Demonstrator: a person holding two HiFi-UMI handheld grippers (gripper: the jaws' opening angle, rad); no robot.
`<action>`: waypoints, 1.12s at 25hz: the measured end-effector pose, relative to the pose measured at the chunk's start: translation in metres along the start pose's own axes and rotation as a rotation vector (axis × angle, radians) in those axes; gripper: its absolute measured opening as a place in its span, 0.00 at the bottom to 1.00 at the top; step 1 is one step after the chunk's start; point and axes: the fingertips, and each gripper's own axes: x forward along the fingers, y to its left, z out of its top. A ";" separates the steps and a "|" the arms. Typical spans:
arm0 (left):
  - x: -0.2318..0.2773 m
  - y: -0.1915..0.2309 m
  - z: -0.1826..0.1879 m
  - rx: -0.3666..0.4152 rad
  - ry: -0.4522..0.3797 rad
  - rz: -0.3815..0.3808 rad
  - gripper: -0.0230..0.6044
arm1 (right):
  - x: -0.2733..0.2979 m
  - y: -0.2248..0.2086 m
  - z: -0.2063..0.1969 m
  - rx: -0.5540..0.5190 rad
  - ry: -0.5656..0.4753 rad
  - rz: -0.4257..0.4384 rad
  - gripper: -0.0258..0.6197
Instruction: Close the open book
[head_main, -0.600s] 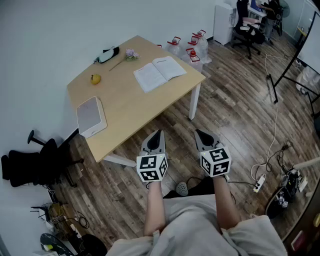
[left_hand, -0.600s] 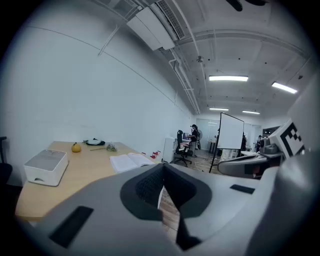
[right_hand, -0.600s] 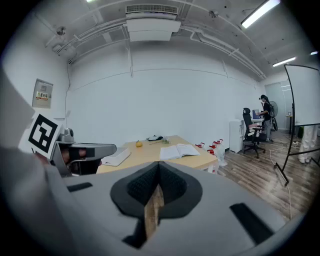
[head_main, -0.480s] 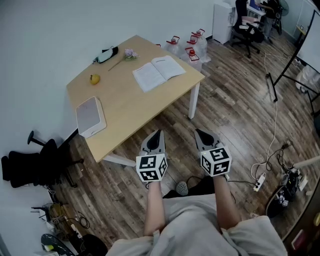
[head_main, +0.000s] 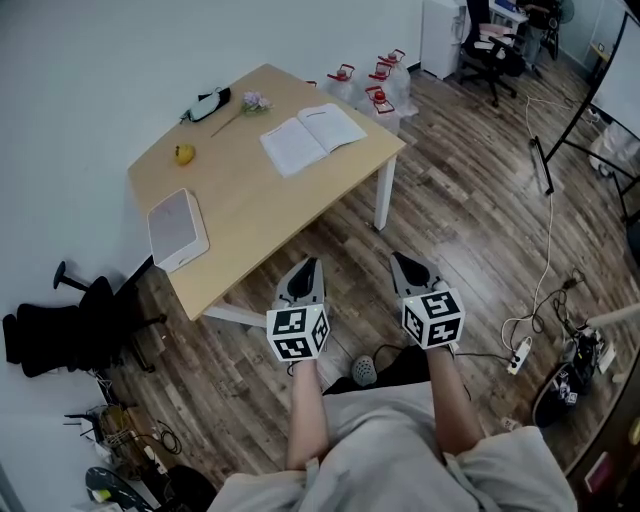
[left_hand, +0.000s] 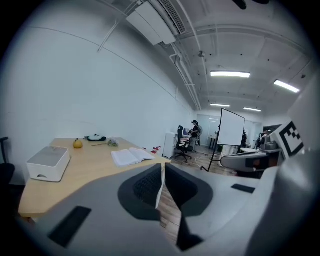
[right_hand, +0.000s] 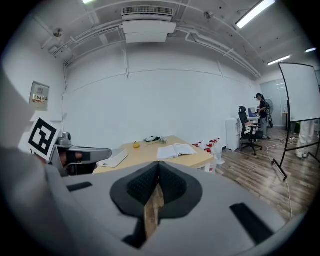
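An open book (head_main: 311, 137) lies flat on the far right part of a light wooden table (head_main: 255, 205), white pages up; it also shows in the left gripper view as the book (left_hand: 131, 156) and in the right gripper view as the book (right_hand: 176, 150). My left gripper (head_main: 306, 266) and right gripper (head_main: 402, 261) hang side by side over the wooden floor, short of the table's near edge and well apart from the book. Both are shut with nothing between the jaws.
On the table sit a white box (head_main: 178, 229), a yellow fruit (head_main: 184, 154), a black and white object (head_main: 207, 104) and a flower sprig (head_main: 254, 102). Water jugs (head_main: 380, 85) stand beyond the table. A black chair (head_main: 60, 325) is at left, cables (head_main: 530, 340) at right.
The table and book have slid slightly up and left in the head view. Both grippers stay shut and keep their places.
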 end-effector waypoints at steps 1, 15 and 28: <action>-0.001 -0.002 -0.001 -0.003 0.000 -0.014 0.08 | -0.001 -0.001 0.000 0.008 -0.003 -0.004 0.05; -0.016 0.013 0.004 -0.014 -0.012 -0.004 0.32 | 0.003 0.010 -0.006 0.051 0.024 0.044 0.31; 0.022 0.045 -0.004 -0.039 0.023 0.036 0.31 | 0.057 -0.019 -0.008 0.115 0.050 0.059 0.31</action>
